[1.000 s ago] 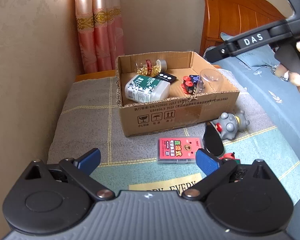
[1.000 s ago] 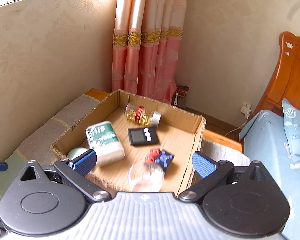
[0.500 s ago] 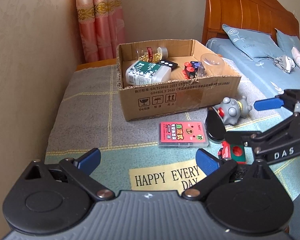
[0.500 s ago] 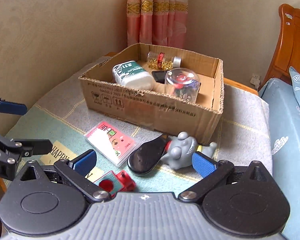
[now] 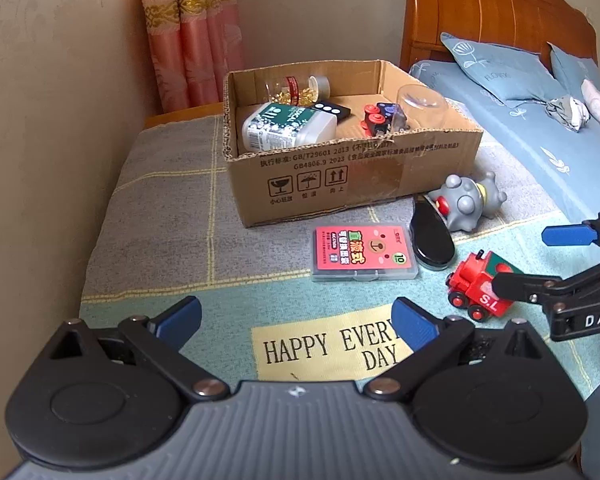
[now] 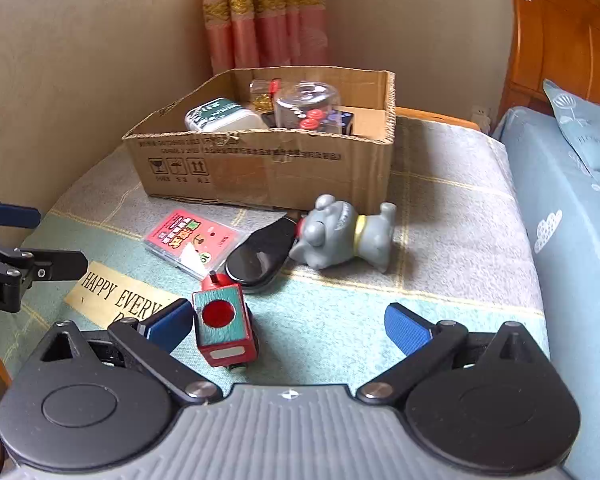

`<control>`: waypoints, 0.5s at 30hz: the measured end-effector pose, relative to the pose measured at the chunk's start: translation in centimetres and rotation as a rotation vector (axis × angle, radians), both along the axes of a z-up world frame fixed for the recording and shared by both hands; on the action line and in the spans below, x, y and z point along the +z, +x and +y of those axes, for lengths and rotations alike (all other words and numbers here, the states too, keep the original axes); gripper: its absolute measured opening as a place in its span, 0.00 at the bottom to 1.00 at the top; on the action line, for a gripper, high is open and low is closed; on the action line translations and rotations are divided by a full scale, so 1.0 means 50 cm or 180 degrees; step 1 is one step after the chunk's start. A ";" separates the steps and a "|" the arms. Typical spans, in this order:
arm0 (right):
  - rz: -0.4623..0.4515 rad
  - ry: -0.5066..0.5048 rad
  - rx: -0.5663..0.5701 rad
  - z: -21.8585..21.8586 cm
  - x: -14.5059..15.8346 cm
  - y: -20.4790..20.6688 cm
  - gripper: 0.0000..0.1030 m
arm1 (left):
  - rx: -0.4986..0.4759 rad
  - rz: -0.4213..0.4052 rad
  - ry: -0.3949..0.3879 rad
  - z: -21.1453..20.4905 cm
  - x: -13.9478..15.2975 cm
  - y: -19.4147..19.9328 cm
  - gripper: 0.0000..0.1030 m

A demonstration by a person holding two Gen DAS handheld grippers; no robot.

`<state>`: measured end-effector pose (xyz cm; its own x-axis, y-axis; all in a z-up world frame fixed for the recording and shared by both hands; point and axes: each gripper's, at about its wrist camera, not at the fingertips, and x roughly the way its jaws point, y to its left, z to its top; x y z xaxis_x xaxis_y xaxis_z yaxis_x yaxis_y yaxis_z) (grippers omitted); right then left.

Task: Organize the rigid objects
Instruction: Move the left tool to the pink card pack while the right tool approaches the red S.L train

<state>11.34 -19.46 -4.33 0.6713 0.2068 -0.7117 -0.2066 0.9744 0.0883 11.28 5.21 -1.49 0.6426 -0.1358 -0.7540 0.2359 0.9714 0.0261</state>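
Note:
A cardboard box [image 5: 364,184] [image 6: 260,164] on the blanket holds a white bottle [image 5: 288,126], a pill jar [image 5: 296,88], a black timer, a small toy and a clear cup [image 5: 422,102]. In front lie a red card case [image 5: 362,254] [image 6: 192,242], a black oval object [image 5: 432,234] [image 6: 260,256], a grey toy figure [image 5: 466,200] [image 6: 344,232] and a red toy train [image 5: 480,284] [image 6: 224,328]. My right gripper [image 6: 288,322] is open, low, with the train between its fingers near the left one. My left gripper [image 5: 296,320] is open and empty over the blanket.
The blanket [image 5: 160,208] has a "HAPPY EVERY DAY" label [image 5: 324,346]. A wall runs along the left, a pink curtain [image 5: 192,32] stands behind the box. A bed with blue sheets [image 5: 540,128] and a wooden headboard [image 5: 496,4] lies to the right.
My right gripper came down from above the box to the blanket and now has the train between its open fingers. My left gripper drew back a little.

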 end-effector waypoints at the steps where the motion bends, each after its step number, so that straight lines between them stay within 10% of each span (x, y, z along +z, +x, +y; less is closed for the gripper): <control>1: 0.0002 0.0087 -0.0074 -0.015 -0.002 -0.001 1.00 | -0.0021 0.0005 0.0001 -0.004 -0.001 0.001 0.98; 15: 0.0140 0.0073 -0.0112 -0.059 -0.065 -0.015 1.00 | -0.0240 0.0137 0.0025 -0.049 -0.031 0.038 0.98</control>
